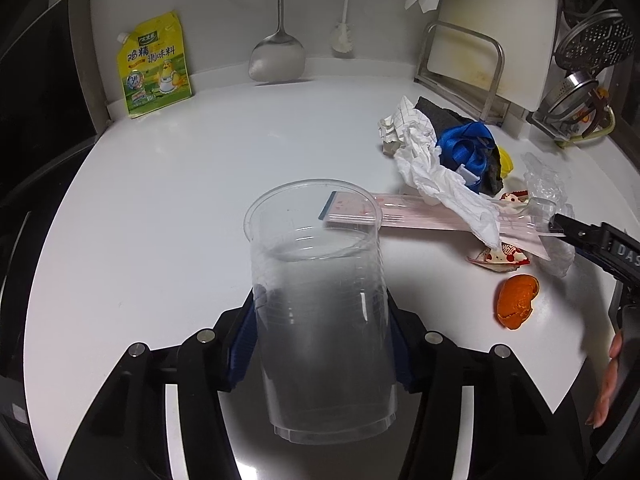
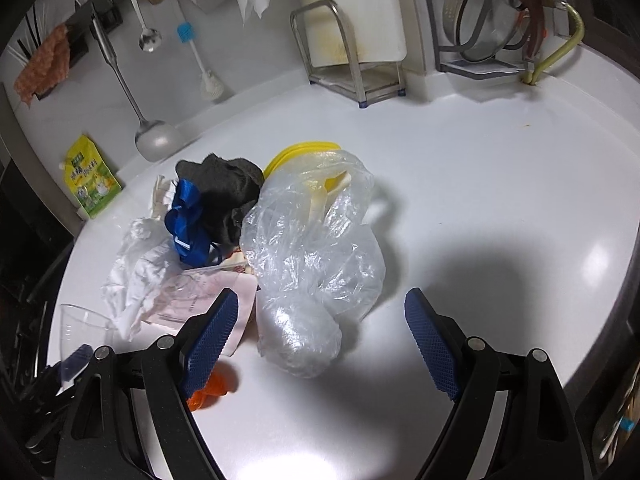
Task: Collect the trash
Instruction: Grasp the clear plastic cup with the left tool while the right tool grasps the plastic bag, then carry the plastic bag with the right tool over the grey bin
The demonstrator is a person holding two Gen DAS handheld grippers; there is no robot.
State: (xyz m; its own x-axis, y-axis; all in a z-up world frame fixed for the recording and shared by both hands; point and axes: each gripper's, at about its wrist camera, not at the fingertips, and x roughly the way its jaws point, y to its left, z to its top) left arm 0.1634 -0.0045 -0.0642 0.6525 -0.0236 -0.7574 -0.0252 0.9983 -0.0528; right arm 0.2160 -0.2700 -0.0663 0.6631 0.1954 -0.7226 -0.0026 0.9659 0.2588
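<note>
A clear plastic cup (image 1: 316, 240) stands upright on the white counter (image 1: 160, 200), and my left gripper (image 1: 323, 320) is shut on its sides with both blue pads. To its right lies a trash pile: crumpled white paper (image 1: 436, 172), a blue strap (image 1: 464, 148), a pink paper sheet (image 1: 400, 212), a red-and-white wrapper (image 1: 500, 258) and orange peel (image 1: 516, 300). My right gripper (image 2: 322, 294) stands open, its fingers either side of the near end of a crumpled clear plastic bag (image 2: 316, 248) without touching it. A yellow lid (image 2: 296, 152) shows behind the bag.
A yellow seasoning pouch (image 1: 154, 68) leans on the back wall beside a hanging metal spatula (image 1: 276, 56) and a brush (image 1: 344, 12). A cutting board rack (image 2: 352, 60) and a rack of metal bowls (image 2: 488, 20) stand at the back right. A dark cloth (image 2: 228, 192) lies in the pile.
</note>
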